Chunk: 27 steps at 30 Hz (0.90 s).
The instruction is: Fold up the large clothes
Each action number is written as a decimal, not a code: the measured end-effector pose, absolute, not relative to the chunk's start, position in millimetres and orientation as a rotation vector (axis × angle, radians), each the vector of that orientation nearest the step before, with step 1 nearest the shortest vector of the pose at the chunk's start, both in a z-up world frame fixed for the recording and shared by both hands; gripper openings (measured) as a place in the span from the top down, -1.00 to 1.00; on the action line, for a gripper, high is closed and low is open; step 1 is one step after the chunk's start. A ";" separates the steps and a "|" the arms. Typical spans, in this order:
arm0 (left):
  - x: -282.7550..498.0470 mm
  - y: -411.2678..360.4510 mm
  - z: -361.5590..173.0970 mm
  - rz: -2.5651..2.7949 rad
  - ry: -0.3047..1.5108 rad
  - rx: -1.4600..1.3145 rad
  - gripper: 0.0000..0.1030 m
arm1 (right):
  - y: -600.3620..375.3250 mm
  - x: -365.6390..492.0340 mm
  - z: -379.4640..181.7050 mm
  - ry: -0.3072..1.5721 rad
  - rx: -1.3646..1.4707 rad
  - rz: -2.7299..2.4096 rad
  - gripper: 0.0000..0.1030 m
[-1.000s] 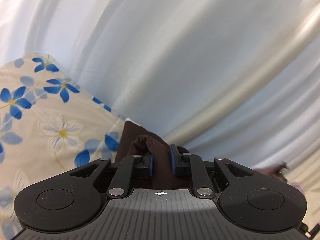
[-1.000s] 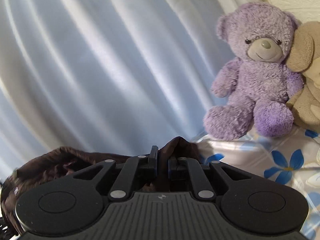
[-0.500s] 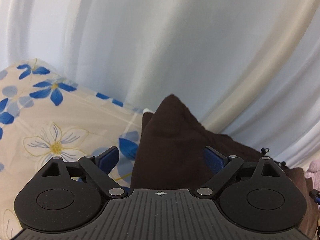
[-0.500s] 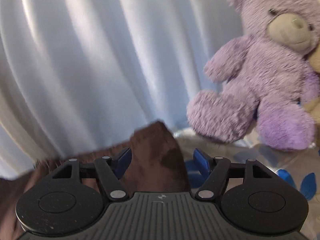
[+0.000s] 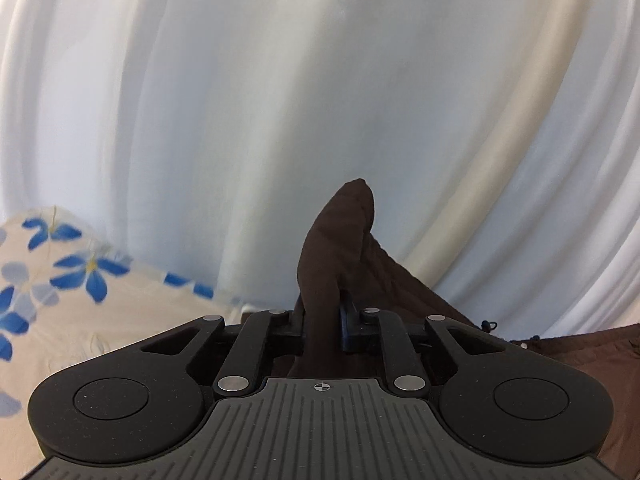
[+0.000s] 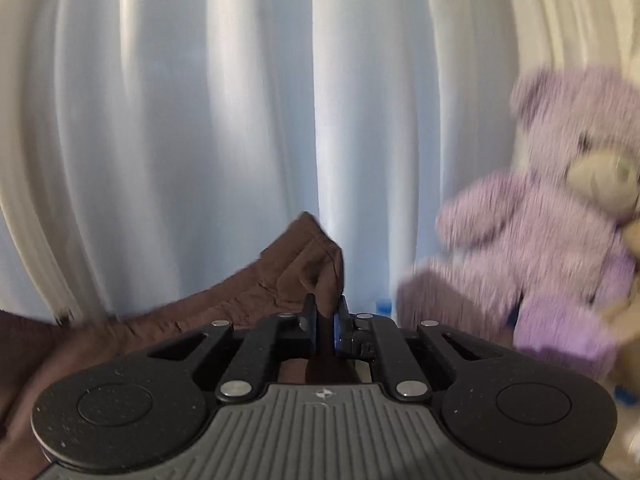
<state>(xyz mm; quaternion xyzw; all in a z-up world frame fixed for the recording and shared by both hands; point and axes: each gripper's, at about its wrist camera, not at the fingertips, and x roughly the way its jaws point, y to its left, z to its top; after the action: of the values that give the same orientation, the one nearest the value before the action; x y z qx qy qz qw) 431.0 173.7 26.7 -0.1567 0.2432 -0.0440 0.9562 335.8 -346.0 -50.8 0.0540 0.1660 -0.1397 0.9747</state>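
A dark brown garment (image 5: 340, 248) lies on the floral bed. My left gripper (image 5: 322, 326) is shut on a corner of it; the corner sticks up past the fingertips and the cloth trails off to the right. My right gripper (image 6: 325, 322) is shut on another corner of the same brown garment (image 6: 296, 268), with the cloth spreading away to the left. Both views are blurred by motion.
A white curtain (image 5: 280, 100) fills the background in both views. The cream bedsheet with blue flowers (image 5: 60, 300) is at the left. A purple teddy bear (image 6: 552, 240) sits at the right beside a beige plush toy (image 6: 632, 240).
Both grippers held the cloth a second ago, opened half a second ago, and are now shut again on garment corners. The right view has swung, the teddy bear shifting right.
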 end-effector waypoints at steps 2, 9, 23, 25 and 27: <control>443.5 164.0 31.1 -0.031 0.470 -0.282 0.68 | -343.9 342.8 -31.2 0.281 0.106 -0.279 0.87; 483.3 127.2 -64.3 0.244 0.595 -0.075 0.00 | -346.6 409.9 -86.7 0.349 0.010 -0.445 0.75; 500.4 3.1 -37.2 -0.004 0.481 -0.036 -0.48 | -235.6 464.5 -89.4 0.431 0.163 0.073 0.87; 510.2 -10.8 -59.5 -0.011 0.520 -0.024 -0.48 | -200.4 485.1 -109.8 0.482 0.133 0.157 0.89; 512.9 -13.5 -79.9 -0.014 0.511 -0.013 -0.52 | -189.3 501.0 -135.5 0.538 0.131 0.155 0.96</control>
<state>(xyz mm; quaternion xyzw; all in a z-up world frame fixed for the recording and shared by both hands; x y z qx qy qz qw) 512.9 -13.5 -79.9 -0.0063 0.2529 -0.0068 0.9675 501.0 -189.3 -135.5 0.0644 0.2653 0.0764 0.9590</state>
